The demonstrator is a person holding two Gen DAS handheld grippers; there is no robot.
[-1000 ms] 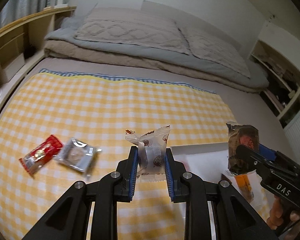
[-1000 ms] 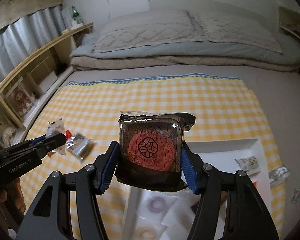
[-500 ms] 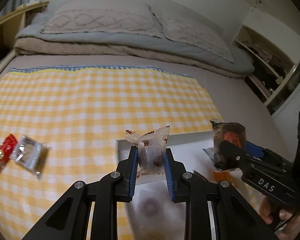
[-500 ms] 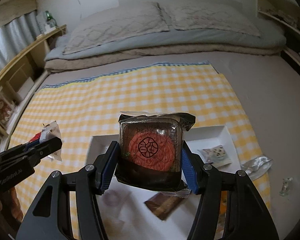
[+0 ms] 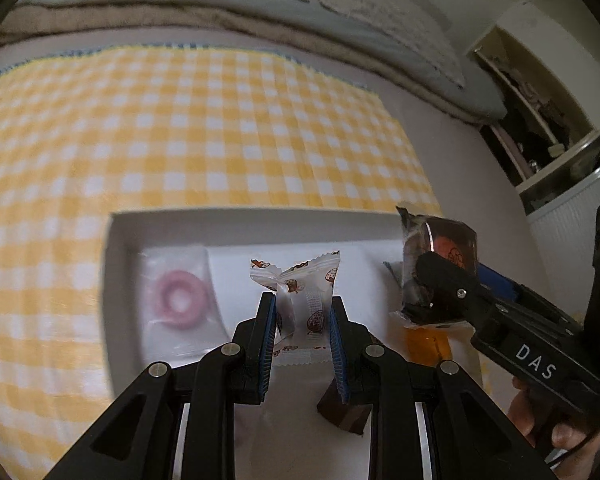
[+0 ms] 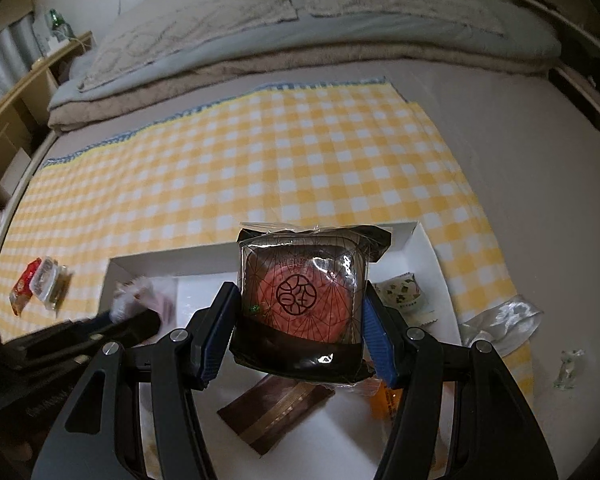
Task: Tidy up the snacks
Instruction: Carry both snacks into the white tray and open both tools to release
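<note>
Delivery step: left gripper (image 5: 303,320) clenched a white candy packet (image 5: 300,288), right gripper (image 6: 300,328) clenched a dark mooncake pack (image 6: 304,300), both over the white tray (image 6: 424,248). Next move: lower each and release onto bare floor.

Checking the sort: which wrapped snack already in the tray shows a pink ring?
The clear-wrapped pink ring snack, lying at the white tray's left end; the others are brown or orange.
</note>
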